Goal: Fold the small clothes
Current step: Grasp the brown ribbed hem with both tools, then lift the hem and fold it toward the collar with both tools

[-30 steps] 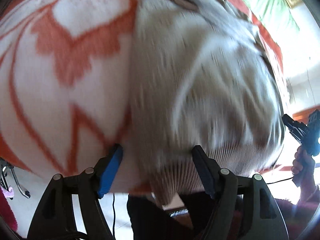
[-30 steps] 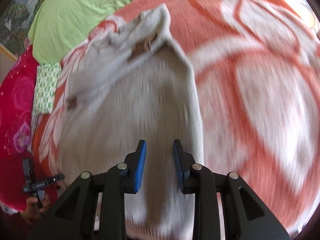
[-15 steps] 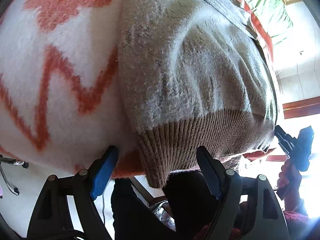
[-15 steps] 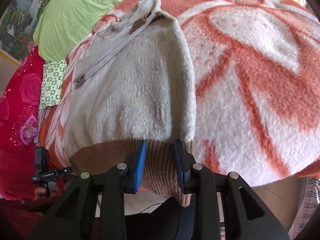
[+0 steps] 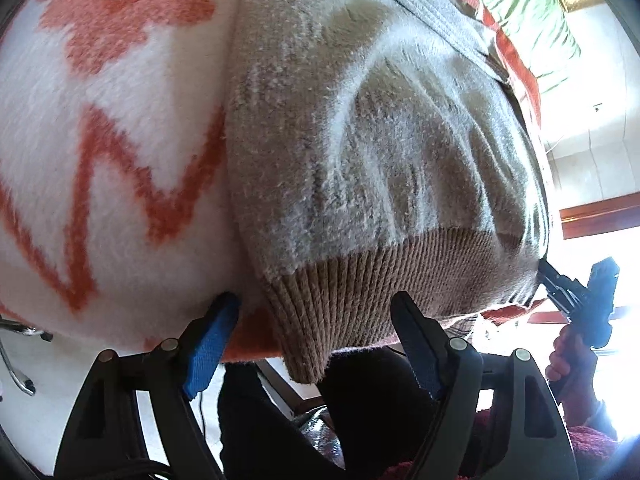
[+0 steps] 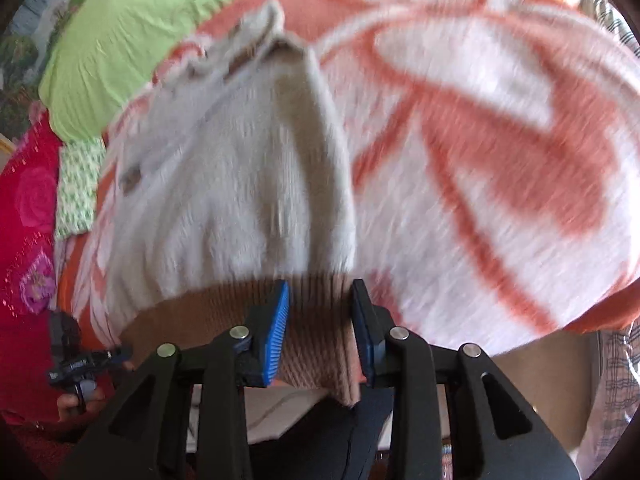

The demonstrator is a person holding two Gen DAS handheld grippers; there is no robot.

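A small grey fuzzy sweater (image 5: 360, 128) with a brown ribbed hem (image 5: 384, 276) lies on an orange-and-white blanket (image 5: 100, 120), its hem hanging over the bed's near edge. My left gripper (image 5: 316, 320) is open, its jaws wide on either side of the hem's left corner. In the right wrist view the sweater (image 6: 224, 184) runs away from me. My right gripper (image 6: 320, 312) is open, its blue pads (image 6: 276, 324) standing on either side of the hem's right corner (image 6: 320, 328), not pressing it. The right gripper also shows in the left wrist view (image 5: 580, 300).
A green pillow (image 6: 132, 36) lies at the far end of the bed. Red floral fabric (image 6: 28, 220) and a green patterned cloth (image 6: 76, 188) lie at the left. The bed's near edge drops off just beneath both grippers. The left gripper shows in the right wrist view (image 6: 80, 364).
Both grippers have drawn back from over the sweater to its hem at the bed's edge. The right gripper's jaws have opened wider around the hem corner.
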